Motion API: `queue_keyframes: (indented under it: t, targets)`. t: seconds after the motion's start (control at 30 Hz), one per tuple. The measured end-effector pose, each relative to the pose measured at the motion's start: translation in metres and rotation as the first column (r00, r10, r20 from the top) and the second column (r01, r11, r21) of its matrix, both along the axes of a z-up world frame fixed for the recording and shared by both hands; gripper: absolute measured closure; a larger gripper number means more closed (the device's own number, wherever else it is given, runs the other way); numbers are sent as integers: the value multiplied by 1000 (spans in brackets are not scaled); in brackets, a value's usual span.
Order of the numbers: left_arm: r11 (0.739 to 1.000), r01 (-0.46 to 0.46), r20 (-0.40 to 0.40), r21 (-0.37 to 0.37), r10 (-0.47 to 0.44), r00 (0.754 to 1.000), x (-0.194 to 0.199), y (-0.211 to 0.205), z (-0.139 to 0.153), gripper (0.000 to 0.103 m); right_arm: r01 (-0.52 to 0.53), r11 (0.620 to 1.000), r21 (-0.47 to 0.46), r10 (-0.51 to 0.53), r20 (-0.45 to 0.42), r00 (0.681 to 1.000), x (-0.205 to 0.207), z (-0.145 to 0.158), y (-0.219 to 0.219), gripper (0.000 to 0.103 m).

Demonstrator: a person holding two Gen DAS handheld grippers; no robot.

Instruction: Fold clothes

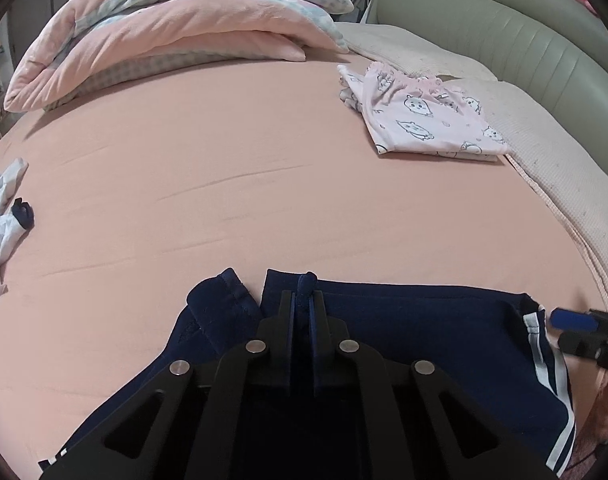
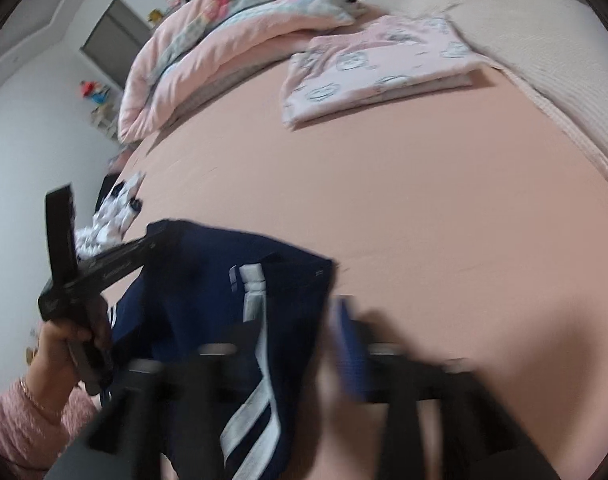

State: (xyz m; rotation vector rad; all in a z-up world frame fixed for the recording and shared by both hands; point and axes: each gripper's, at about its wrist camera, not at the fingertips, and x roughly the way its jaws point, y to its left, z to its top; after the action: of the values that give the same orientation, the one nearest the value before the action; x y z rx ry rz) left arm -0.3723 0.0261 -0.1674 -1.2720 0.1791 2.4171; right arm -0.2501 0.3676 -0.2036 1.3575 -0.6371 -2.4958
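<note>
Navy trousers with white side stripes point(image 1: 415, 328) lie at the near edge of the pink bed point(image 1: 224, 184). My left gripper point(image 1: 302, 300) is shut on a pinch of their navy fabric near the waistband. In the right wrist view the trousers point(image 2: 224, 300) are blurred by motion. My right gripper point(image 2: 300, 344) is open, with one blue-padded finger point(image 2: 347, 348) to the right of the striped edge, and its other finger is hidden by blur. The right gripper also shows in the left wrist view point(image 1: 583, 332), beside the trousers' striped side.
Folded pink cartoon-print pyjamas point(image 1: 423, 120) lie at the far right of the bed. A rolled pink quilt point(image 1: 164, 40) lies at the far side. A crumpled white and navy garment point(image 1: 4, 216) lies at the left. A beige blanket point(image 1: 543, 152) and a green headboard point(image 1: 503, 28) lie to the right.
</note>
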Motion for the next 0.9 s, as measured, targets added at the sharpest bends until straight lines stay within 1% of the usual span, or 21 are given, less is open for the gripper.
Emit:
queue_keyframes:
  t: [0.07, 0.13, 0.17, 0.2, 0.23, 0.27, 0.3, 0.33, 0.43, 0.5, 0.57, 0.63, 0.73, 0.77, 0.8, 0.83, 0.87, 0.9]
  targets:
    - [1000, -8, 0, -2, 8, 1000, -2, 0, 0, 98, -7, 1000, 17, 7, 10, 1000, -8, -4, -8, 47]
    - [1000, -18, 1, -8, 18, 1000, -4, -1, -1, 98, 2, 999, 42, -3, 39, 999, -19, -13, -15, 47]
    - [1000, -23, 9, 0, 23, 1000, -5, -4, -3, 98, 9, 999, 30, -11, 50, 999, -24, -19, -15, 47]
    - [1000, -26, 16, 5, 26, 1000, -7, -5, -4, 98, 24, 999, 21, -25, 51, 998, -27, -22, -13, 49]
    - [1000, -29, 23, 8, 28, 999, -9, -6, -5, 98, 40, 999, 16, -41, 50, 998, -28, -24, -11, 54]
    - [999, -31, 29, 12, 31, 999, -10, -7, -7, 98, 57, 998, 10, -57, 49, 997, -30, -26, -9, 79]
    - [999, -33, 30, 15, 32, 999, -11, -8, -7, 98, 67, 998, 8, -68, 58, 996, -31, -29, -6, 98]
    - [999, -27, 27, 19, 27, 999, -11, -6, -5, 98, 77, 997, -14, -76, 64, 995, -31, -32, -2, 98]
    - [999, -3, 3, 38, 3, 1000, -8, -1, 4, 98, 119, 993, -20, -119, 21, 993, -23, -20, 4, 99]
    - [999, 11, -24, 45, -10, 1000, -6, 3, 12, 98, 124, 992, 13, -124, -41, 991, -11, -2, 4, 99]
    - [998, 17, -37, 60, -15, 999, -6, 5, 19, 98, 130, 991, 8, -129, -92, 987, 1, 10, 6, 99]
    - [998, 14, -47, 67, -11, 999, -7, 4, 22, 98, 135, 991, -1, -134, -109, 985, 9, 17, 10, 99]
    - [999, -1, -37, 46, 3, 999, -15, 4, 15, 98, 136, 991, 16, -135, -59, 989, 6, 10, 14, 95]
    - [1000, -9, -24, 30, 10, 1000, -20, 4, 7, 98, 142, 990, 22, -141, -28, 990, 2, 5, 16, 88]
    - [1000, -17, -10, 12, 18, 1000, -25, 4, -1, 98, 153, 988, 30, -153, -6, 988, 0, 1, 18, 84]
    - [1000, -25, 10, -3, 25, 1000, -31, 4, -10, 98, 164, 986, 37, -164, 4, 986, -1, -1, 20, 84]
    - [1000, -24, 25, -2, 24, 999, -33, 3, -16, 98, 171, 984, 43, -172, 8, 985, -2, -2, 22, 82]
    - [1000, -23, 39, 0, 23, 999, -36, 3, -21, 98, 178, 983, 49, -178, 11, 984, -4, -4, 23, 78]
